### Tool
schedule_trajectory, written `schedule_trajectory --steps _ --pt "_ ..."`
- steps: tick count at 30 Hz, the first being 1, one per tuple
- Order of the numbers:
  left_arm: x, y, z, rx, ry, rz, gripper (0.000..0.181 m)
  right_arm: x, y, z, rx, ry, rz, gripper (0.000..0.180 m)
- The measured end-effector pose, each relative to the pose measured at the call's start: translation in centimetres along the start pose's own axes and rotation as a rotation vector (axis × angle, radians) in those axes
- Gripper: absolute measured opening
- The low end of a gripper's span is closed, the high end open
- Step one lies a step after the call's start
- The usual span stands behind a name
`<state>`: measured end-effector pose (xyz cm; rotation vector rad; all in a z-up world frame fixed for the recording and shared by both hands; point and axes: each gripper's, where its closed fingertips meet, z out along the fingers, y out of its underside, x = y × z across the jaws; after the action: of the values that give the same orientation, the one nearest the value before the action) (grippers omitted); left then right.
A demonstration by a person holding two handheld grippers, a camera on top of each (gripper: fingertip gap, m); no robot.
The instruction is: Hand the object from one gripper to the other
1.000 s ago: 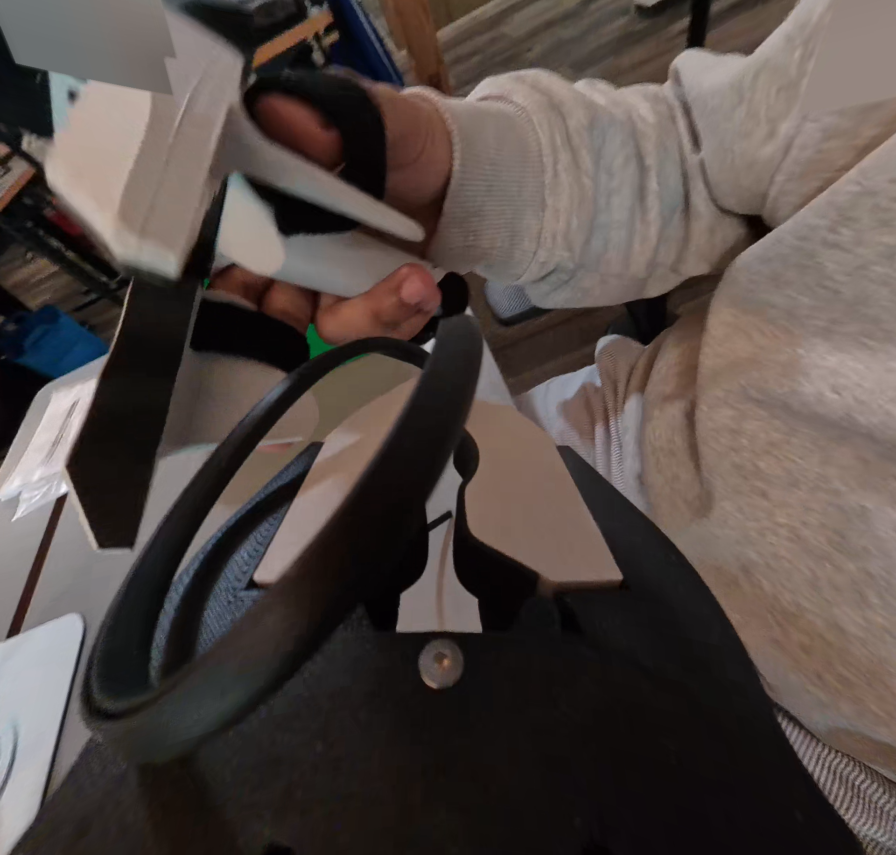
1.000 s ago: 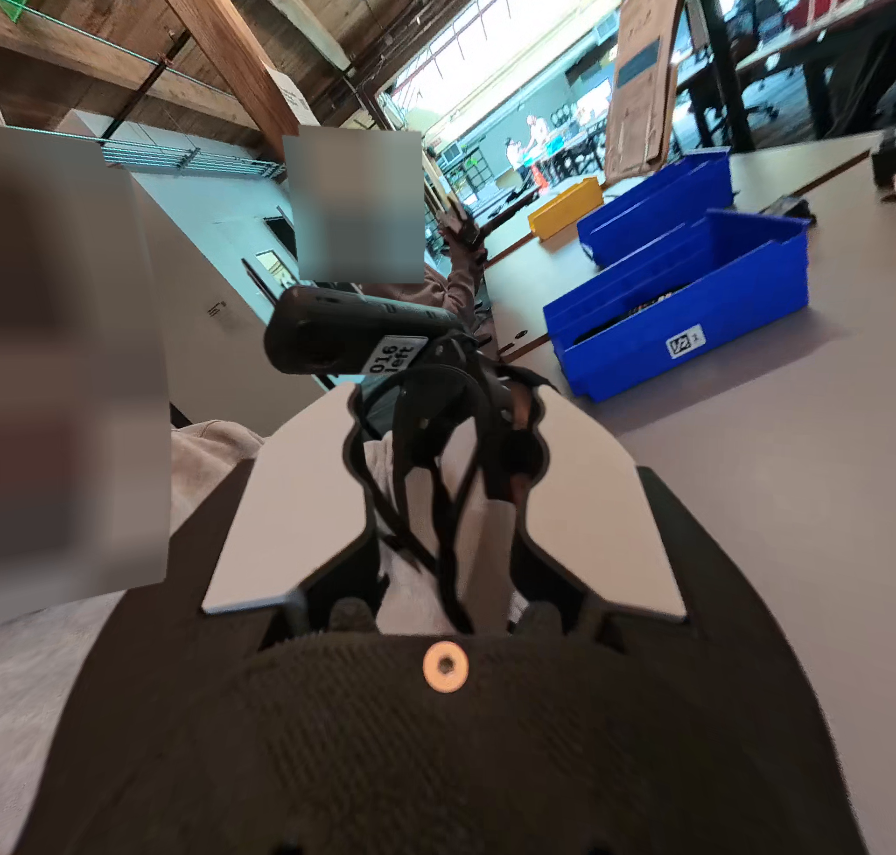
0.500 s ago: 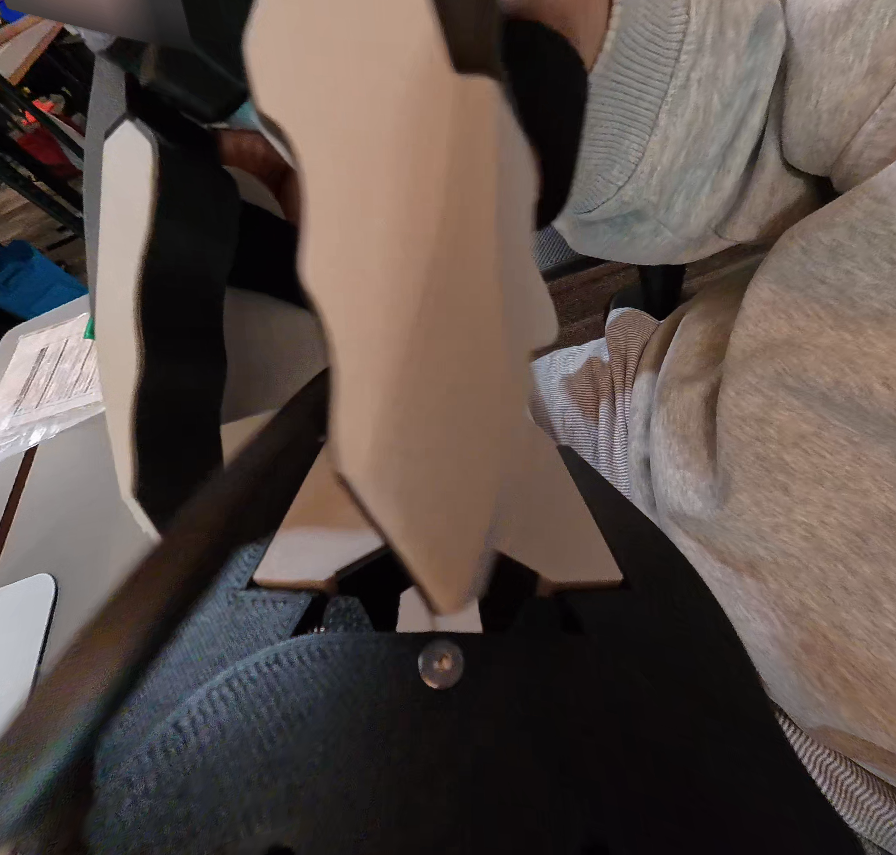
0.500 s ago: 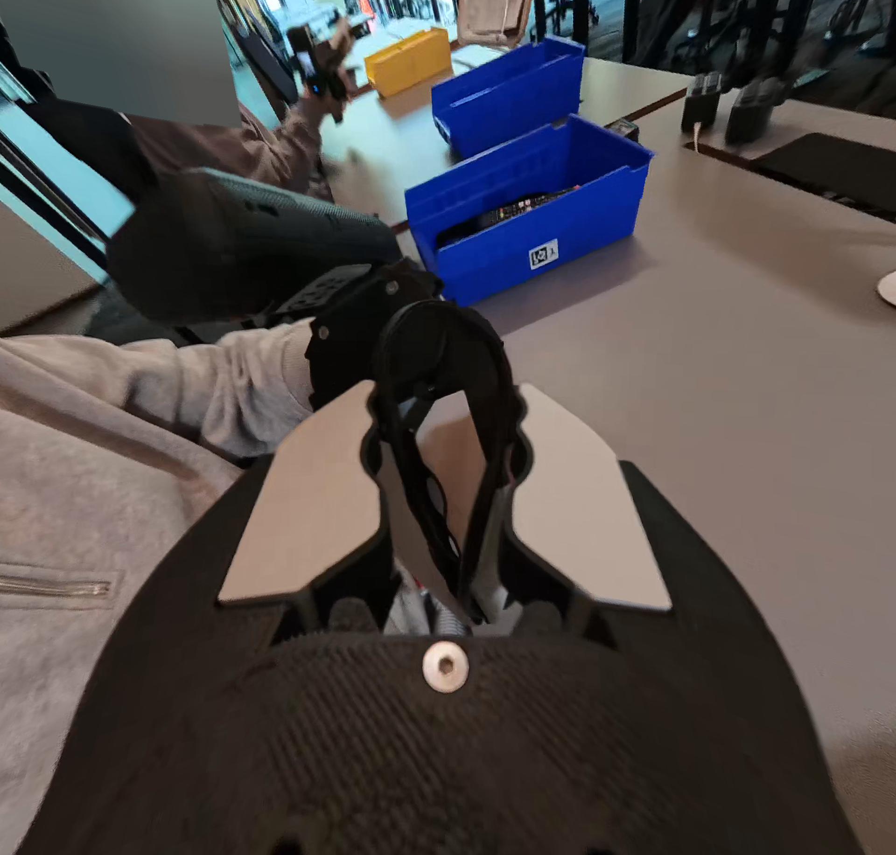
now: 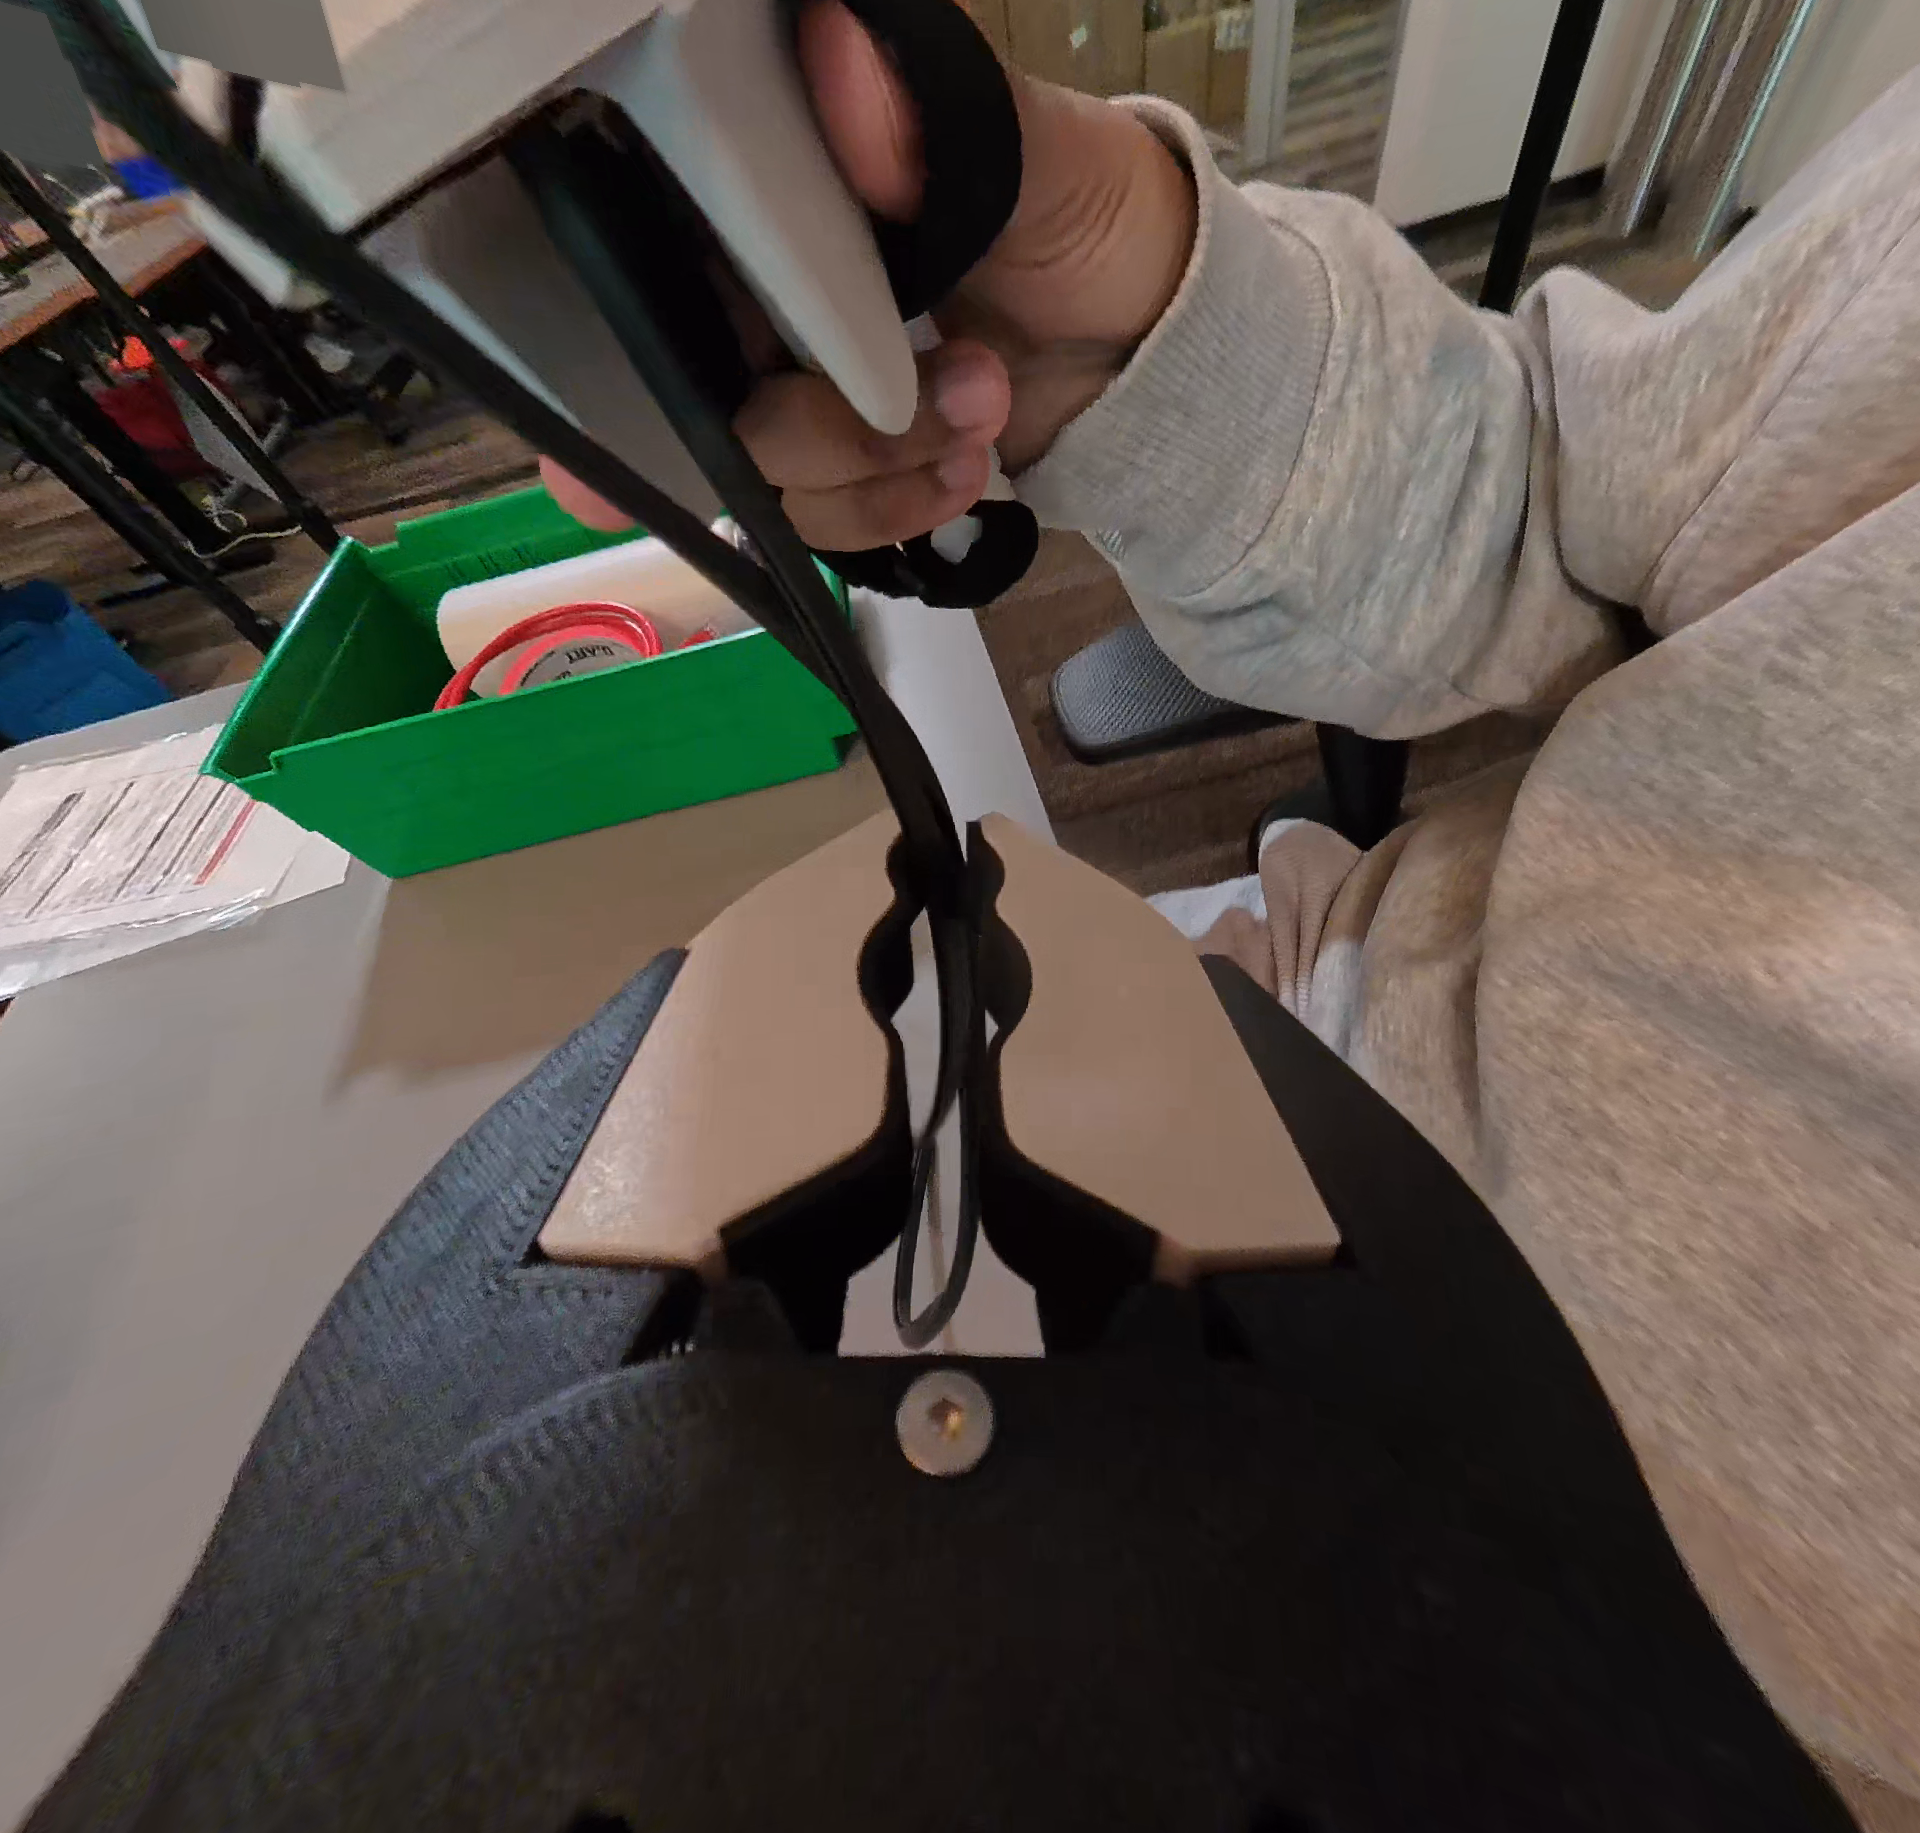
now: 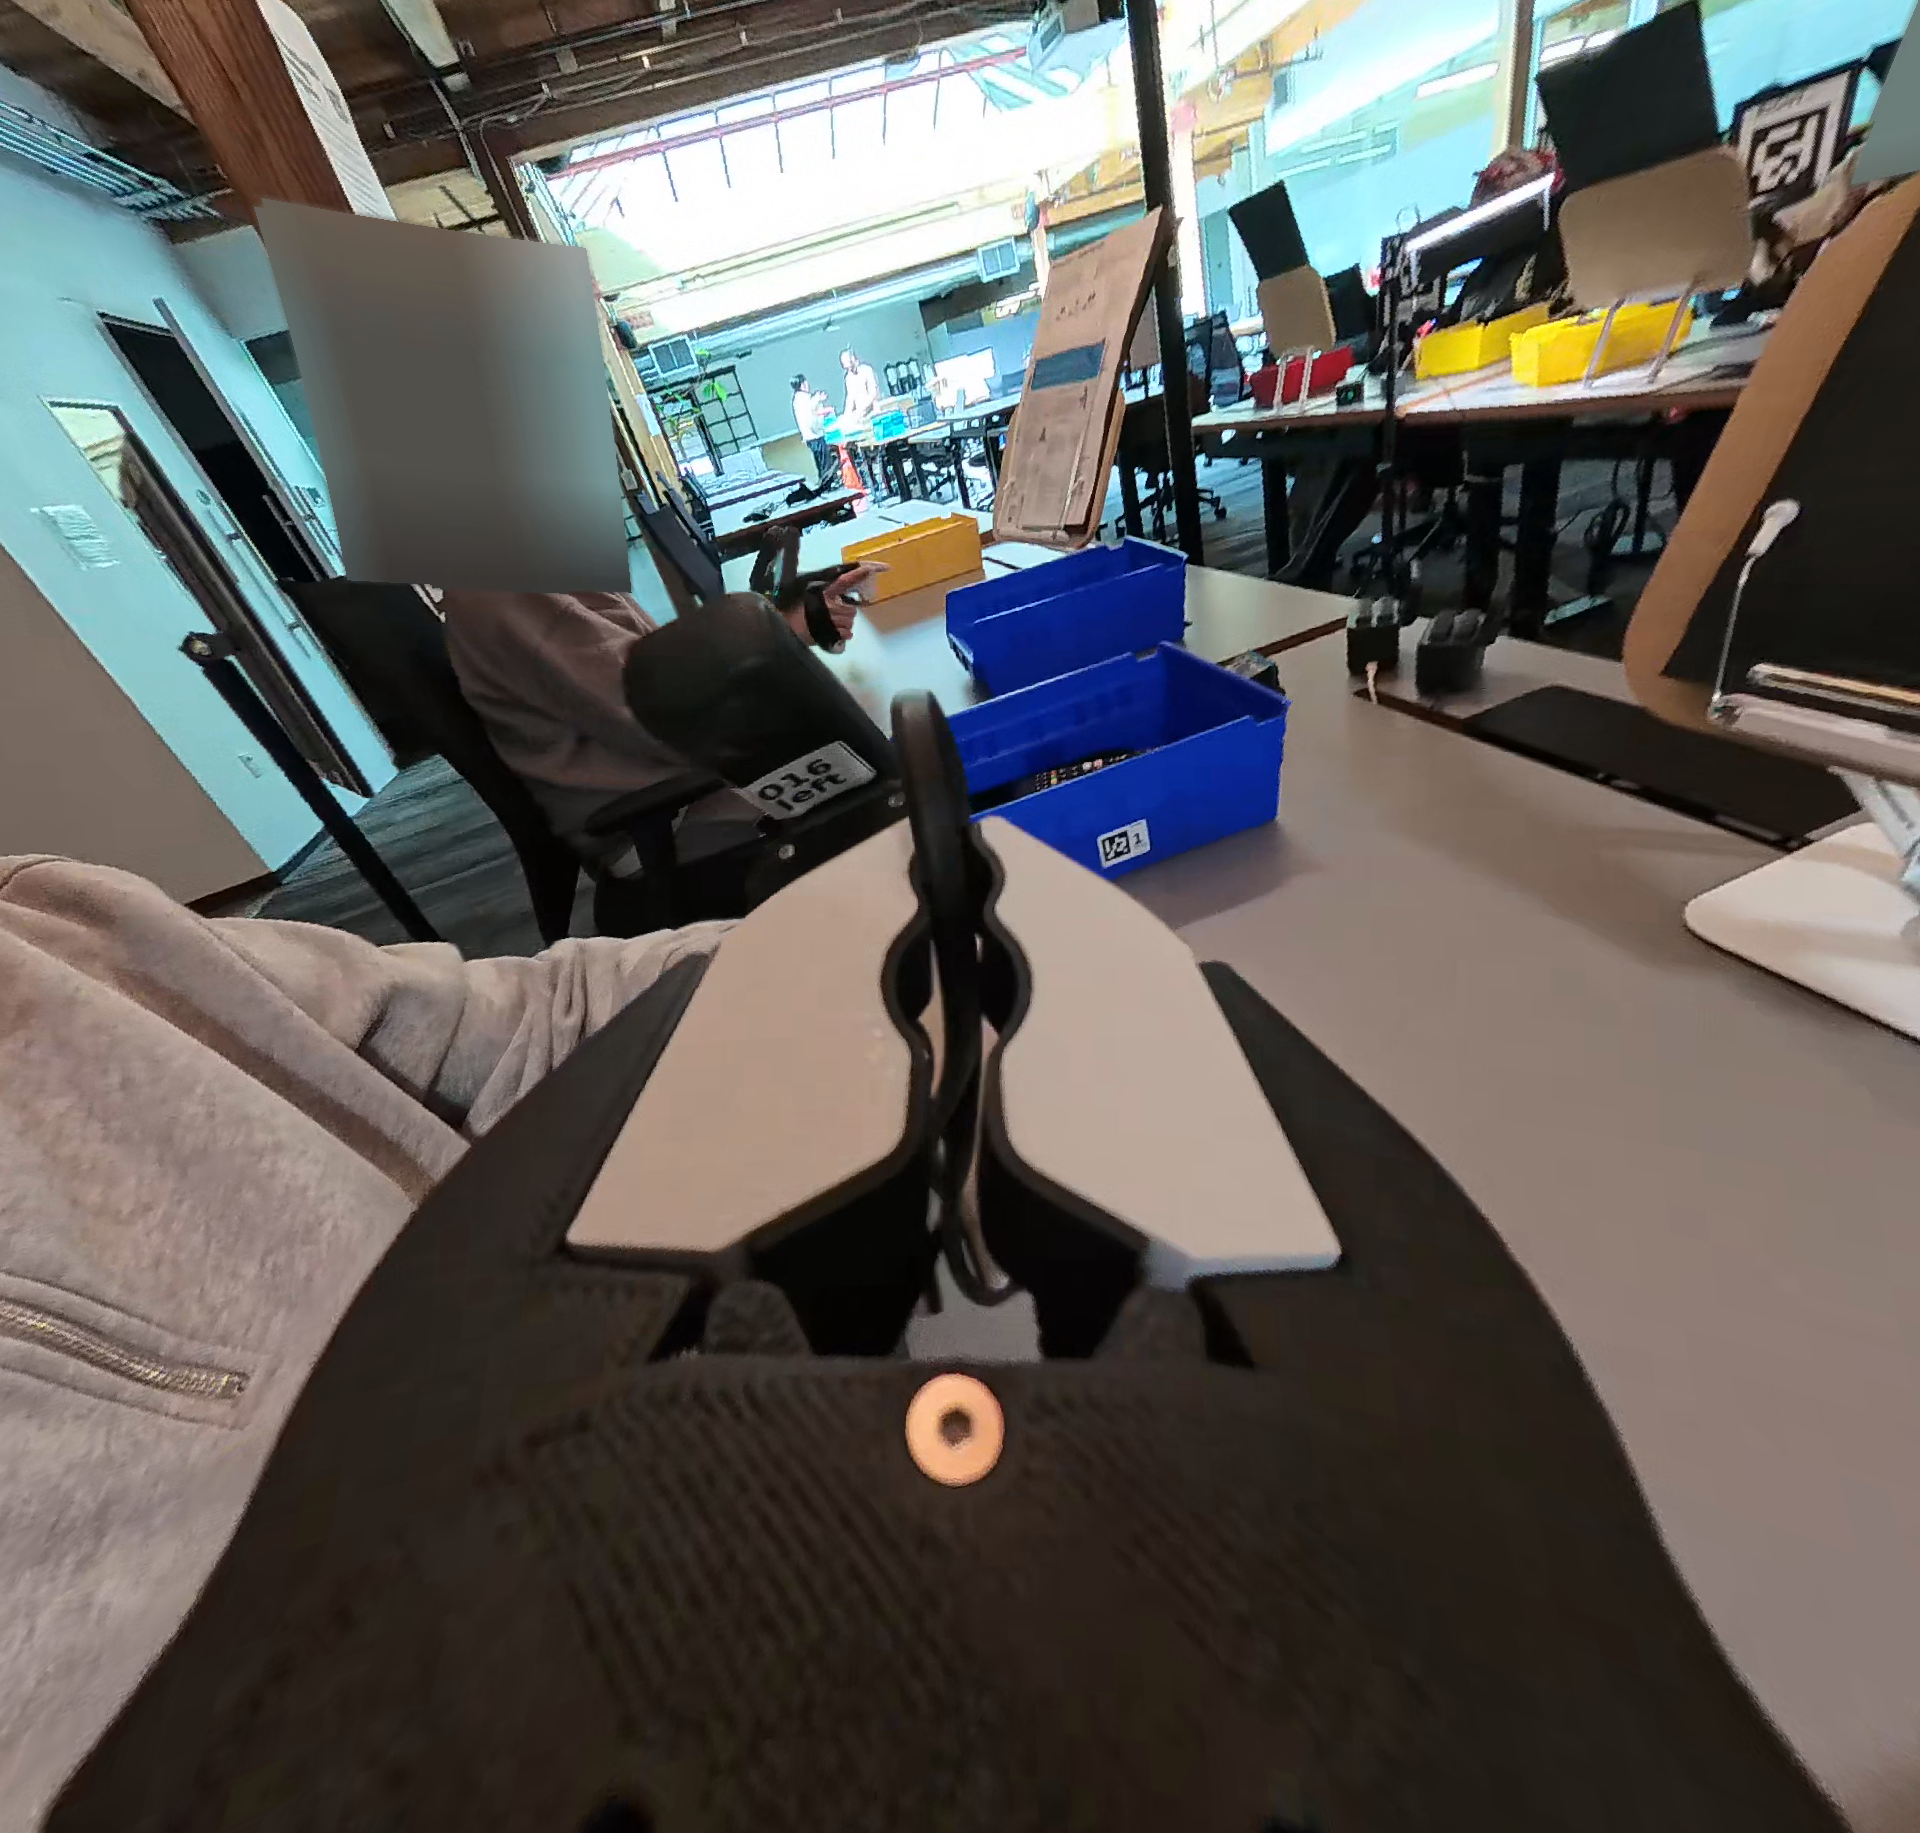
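Observation:
The object is a thin black flexible ring (image 5: 831, 640). In the left wrist view my left gripper (image 5: 951, 838) is shut on it: two strands run between the fingers and the loop's end lies deep in the grasp. From there the ring runs up and left to the right gripper's white handle (image 5: 790, 225), held by a hand. In the right wrist view my right gripper (image 6: 951, 833) is shut on the same ring (image 6: 923, 765), whose rounded end sticks out past the fingertips. The left gripper's black body (image 6: 748, 703) sits just beyond; its fingers are hidden there.
A green bin (image 5: 520, 755) with a red cable coil (image 5: 551, 640) and bagged papers (image 5: 125, 838) lie on the table to the left. Two blue bins (image 6: 1122, 765) and a white stand (image 6: 1818, 910) are on the grey table (image 6: 1455, 1004). A seated person (image 6: 551, 682) is behind. There is about 11 cm between the tips of the two grippers.
My right gripper moved in around the ring with its jaws wide, then shut on it. My left gripper has kept the ring between its fingers while both grippers swung round.

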<state>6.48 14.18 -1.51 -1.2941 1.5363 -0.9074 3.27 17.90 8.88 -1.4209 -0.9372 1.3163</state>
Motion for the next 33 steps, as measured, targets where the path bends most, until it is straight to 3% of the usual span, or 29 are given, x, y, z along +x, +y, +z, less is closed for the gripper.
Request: schedule_trajectory --steps 4,7,13,21,26,30,31,33 --pt "-0.8 -0.8 -0.4 0.07 -0.03 -0.051 0.048 -0.2 -1.1 -0.8 0.035 0.019 -0.032 0.003" --pt "-1.6 -1.6 -1.2 0.129 -0.061 -0.079 0.061 -0.1 -1.8 -1.5 0.053 0.036 -0.051 0.003" --pt "-2.4 -2.5 -2.5 0.223 -0.06 -0.145 0.059 -0.3 -3.2 -2.8 0.097 0.05 -0.073 0.002" --pt "-1.5 0.0 -0.5 0.161 0.075 -0.285 0.069 -2.3 -5.2 -3.5 0.153 0.044 -0.159 0.003" --pt "-1.4 -0.2 1.0 0.219 0.064 -0.35 0.056 -2.6 -5.7 -3.7 0.178 0.057 -0.181 0.002" --pt "0.2 1.1 2.9 0.146 0.088 -0.254 0.059 -3.2 -5.7 -3.5 0.187 0.009 -0.152 0.002" --pt "0.8 1.3 3.2 0.138 0.099 -0.218 0.051 -3.3 -5.7 -3.4 0.189 -0.001 -0.146 0.002" --pt "2.1 1.5 3.4 0.119 0.157 -0.161 0.006 -3.4 -5.6 -3.4 0.189 -0.007 -0.14 0.003"
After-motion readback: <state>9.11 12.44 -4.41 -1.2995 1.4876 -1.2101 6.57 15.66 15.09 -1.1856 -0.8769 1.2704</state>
